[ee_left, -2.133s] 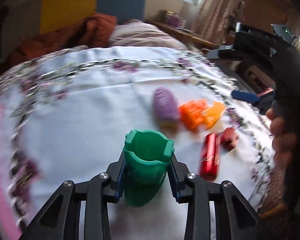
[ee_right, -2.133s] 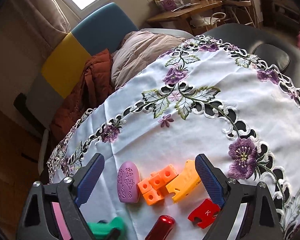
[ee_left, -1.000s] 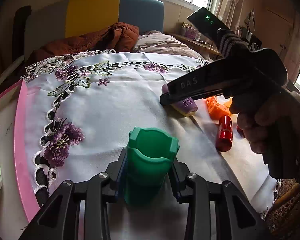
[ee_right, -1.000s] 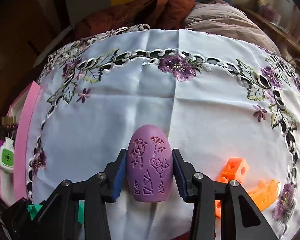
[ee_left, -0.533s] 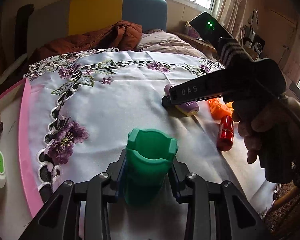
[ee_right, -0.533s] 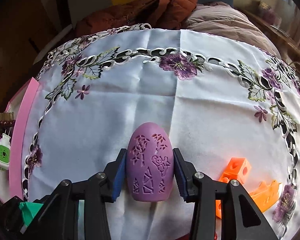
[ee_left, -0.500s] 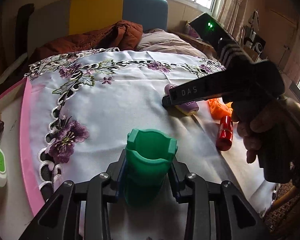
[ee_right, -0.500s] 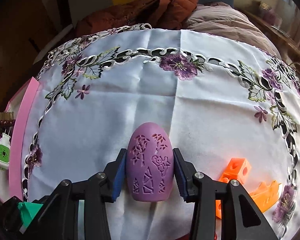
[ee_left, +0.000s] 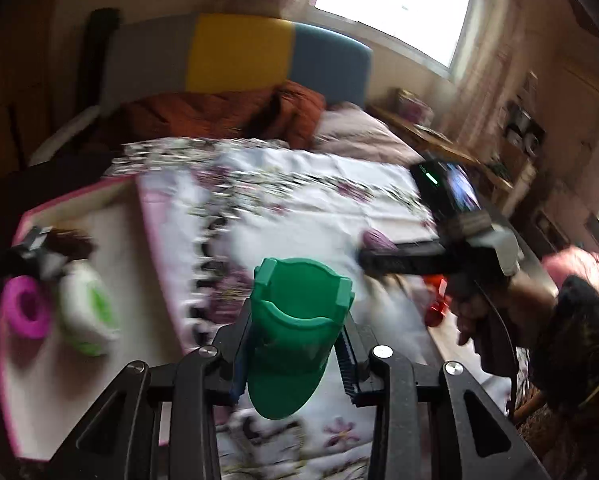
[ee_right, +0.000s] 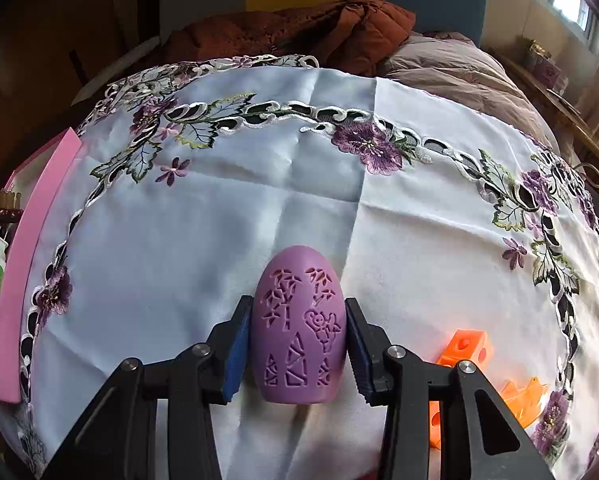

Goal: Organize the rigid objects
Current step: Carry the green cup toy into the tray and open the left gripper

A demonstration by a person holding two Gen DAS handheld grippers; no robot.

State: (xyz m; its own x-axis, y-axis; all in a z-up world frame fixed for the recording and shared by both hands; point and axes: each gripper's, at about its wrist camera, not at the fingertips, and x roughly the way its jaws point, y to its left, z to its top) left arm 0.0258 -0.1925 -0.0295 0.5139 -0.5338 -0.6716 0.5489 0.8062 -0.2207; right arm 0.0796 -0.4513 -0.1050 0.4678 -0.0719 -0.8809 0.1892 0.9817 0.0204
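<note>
My left gripper (ee_left: 295,344) is shut on a green plastic cup (ee_left: 295,336) and holds it above the white embroidered cloth (ee_left: 299,216), near the pink-rimmed tray (ee_left: 151,216) on the left. My right gripper (ee_right: 297,340) is shut on a purple carved egg (ee_right: 298,332) over the cloth (ee_right: 259,200). In the left wrist view the right gripper (ee_left: 403,260) shows at the right with the purple egg (ee_left: 377,240) at its tip. Orange blocks (ee_right: 465,350) lie on the cloth to the right.
The tray holds a pink ring (ee_left: 25,310), a white and green device (ee_left: 87,308) and a dark item (ee_left: 55,244). A red piece (ee_left: 435,312) lies near the holding hand. The pink tray rim (ee_right: 35,248) borders the cloth's left. Bedding and a colored headboard lie beyond.
My left gripper has swung left with the green cup, bringing the tray and its contents into view. My right gripper still holds the purple egg, slightly raised.
</note>
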